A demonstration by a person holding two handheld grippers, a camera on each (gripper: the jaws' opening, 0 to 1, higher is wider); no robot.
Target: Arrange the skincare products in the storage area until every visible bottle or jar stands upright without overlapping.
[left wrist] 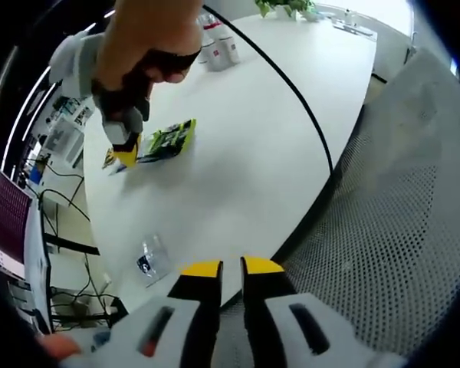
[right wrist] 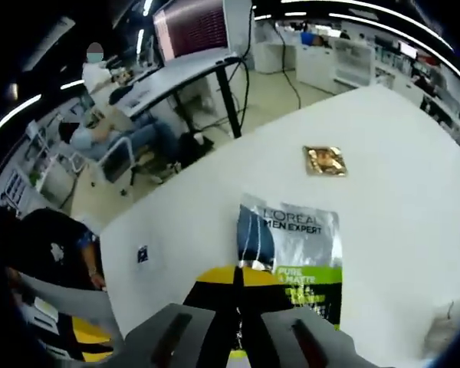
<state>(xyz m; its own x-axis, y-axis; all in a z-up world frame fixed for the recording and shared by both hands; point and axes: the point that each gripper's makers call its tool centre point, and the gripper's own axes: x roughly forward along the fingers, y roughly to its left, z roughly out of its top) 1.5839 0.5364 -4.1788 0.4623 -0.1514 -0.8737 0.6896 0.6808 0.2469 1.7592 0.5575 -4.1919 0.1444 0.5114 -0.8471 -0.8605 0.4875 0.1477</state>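
The right tongs, tips together, hover over the flat L'Oréal sachet on the white surface, likely about to grasp it, while the left tongs wait slightly apart, far from the upright bottles.

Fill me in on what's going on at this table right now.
A person is working over a white table with two hand-held grippers. The right hand-held gripper hangs with its jaws together right over a flat L'Oreal Men Expert packet; a small gold sachet lies beyond it. The left hand-held gripper waits at the table edge, jaws slightly apart and empty. White bottles stand upright at the far side.
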